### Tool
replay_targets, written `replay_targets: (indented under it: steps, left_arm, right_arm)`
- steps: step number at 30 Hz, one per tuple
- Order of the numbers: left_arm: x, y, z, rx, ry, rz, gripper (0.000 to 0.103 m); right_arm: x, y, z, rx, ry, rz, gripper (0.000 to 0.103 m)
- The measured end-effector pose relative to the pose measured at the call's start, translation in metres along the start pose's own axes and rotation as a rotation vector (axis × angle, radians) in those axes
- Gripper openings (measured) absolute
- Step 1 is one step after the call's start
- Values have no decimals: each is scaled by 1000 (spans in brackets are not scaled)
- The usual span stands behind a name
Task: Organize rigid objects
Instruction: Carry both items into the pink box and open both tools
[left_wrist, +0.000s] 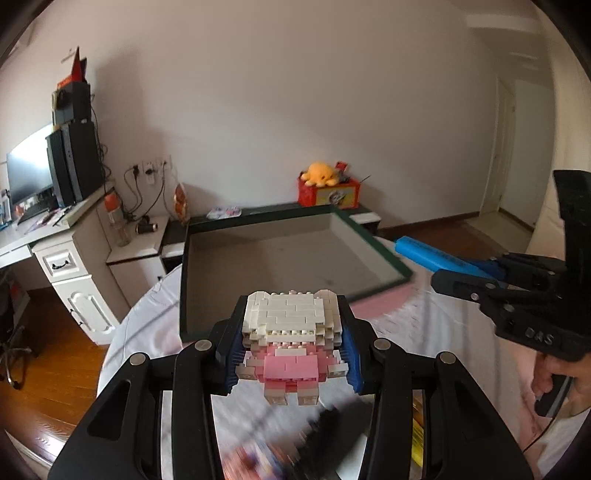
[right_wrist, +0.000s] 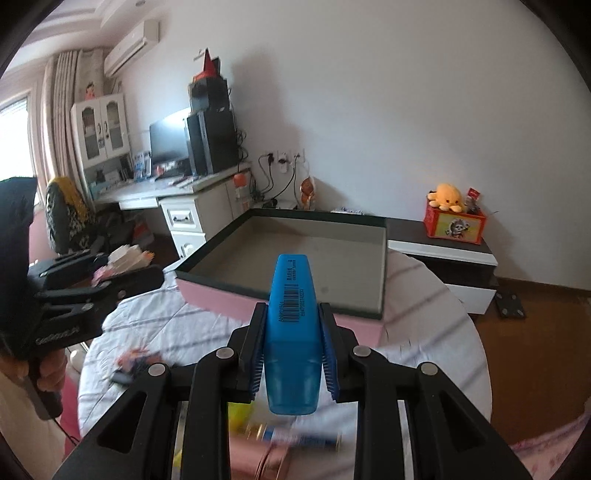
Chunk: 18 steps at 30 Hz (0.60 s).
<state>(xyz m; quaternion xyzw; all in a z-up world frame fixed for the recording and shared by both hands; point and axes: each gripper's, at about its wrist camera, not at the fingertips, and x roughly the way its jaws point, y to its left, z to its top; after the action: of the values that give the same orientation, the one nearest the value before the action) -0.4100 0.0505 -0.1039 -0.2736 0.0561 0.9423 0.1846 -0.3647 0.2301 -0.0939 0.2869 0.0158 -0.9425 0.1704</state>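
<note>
the left gripper (left_wrist: 291, 354) has its blue-padded fingers (left_wrist: 231, 363) clamped on both sides of a brick-built figure (left_wrist: 290, 341), white on top and pink below, which hangs clear above the cloth-covered round table (left_wrist: 424, 332). the right gripper (right_wrist: 291, 350) pinches a blue case (right_wrist: 291, 332) with a barcode on its upper face, its ribbed pads (right_wrist: 258, 354) pressing the case's two long sides; the case points forward and is also held up off the table. ahead of both grippers sits a wide shallow box (right_wrist: 280, 291) with a dark green rim and pink outer wall, resting on the table top; its grey floor shows bare, with nothing lying inside that can be made out. neither held thing is over the box interior: each is just in front of its near edge. on the table below the grippers lie several small items, too blurred to name. further back, on a low dark-topped cabinet (right_wrist: 443, 247) by the wall, stands a red tin box (right_wrist: 454, 225) with an orange plush octopus (right_wrist: 447, 195) sitting on top of it and some small things poking out beside the plush. a hand (left_wrist: 554, 373) grips the right gripper's handle in the left wrist view.
</note>
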Motion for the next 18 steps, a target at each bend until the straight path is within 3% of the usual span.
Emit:
replay_targets:
  steps: [7, 18]
  left_arm:
    - [83, 27, 33, 0, 111, 61, 44]
    - [171, 49, 39, -8, 270, 95, 44]
  right_arm:
    - [74, -13, 31, -16, 99, -2, 27]
    - [163, -25, 43, 4, 281, -8, 27]
